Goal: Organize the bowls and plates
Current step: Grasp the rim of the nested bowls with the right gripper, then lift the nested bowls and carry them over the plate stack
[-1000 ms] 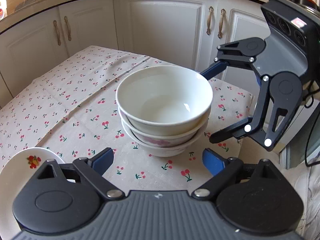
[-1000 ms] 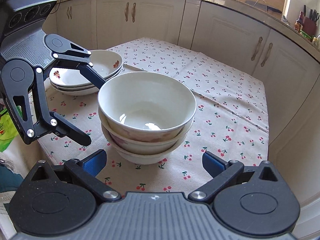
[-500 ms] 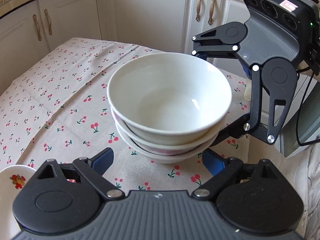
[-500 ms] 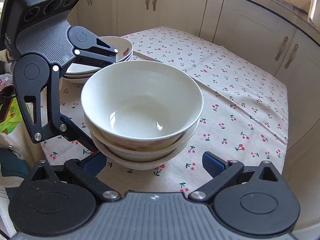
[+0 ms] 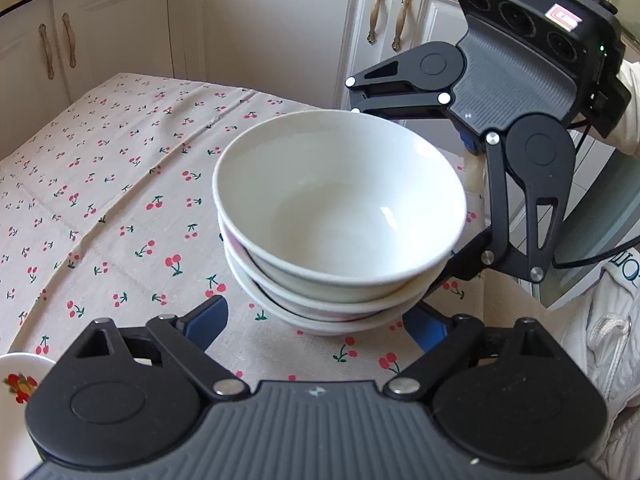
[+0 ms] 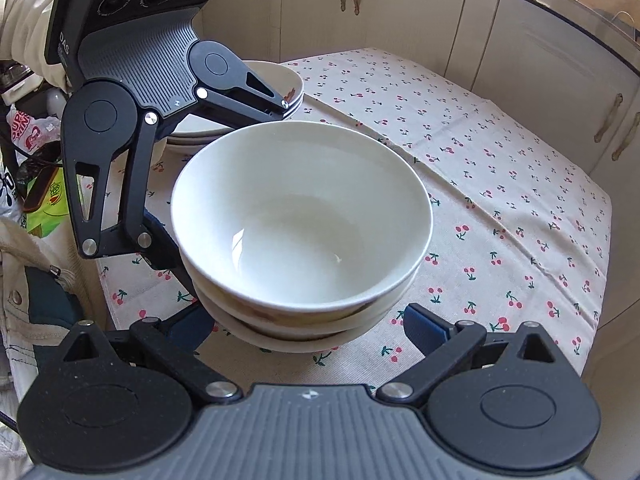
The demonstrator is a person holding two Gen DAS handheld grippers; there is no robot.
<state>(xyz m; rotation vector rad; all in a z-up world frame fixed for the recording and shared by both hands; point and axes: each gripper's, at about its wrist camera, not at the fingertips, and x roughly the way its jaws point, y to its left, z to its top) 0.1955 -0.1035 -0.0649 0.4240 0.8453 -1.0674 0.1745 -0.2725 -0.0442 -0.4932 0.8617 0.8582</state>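
Observation:
A stack of three white bowls stands on the cherry-print tablecloth; it also fills the middle of the right wrist view. My left gripper is open, its blue pads at either side of the stack's base. My right gripper is open too, straddling the stack from the opposite side. Each gripper shows in the other's view, the right one and the left one, jaws spread around the bowls. No pad visibly presses the bowls.
A pile of flower-print plates sits behind the left gripper at the table's far corner; one plate's rim shows at lower left. White cabinets surround the table. Bags and clutter lie beyond the table's edge.
Both grippers have moved in toward the bowl stack from opposite sides, so the stack looms larger and sits between both pairs of open jaws.

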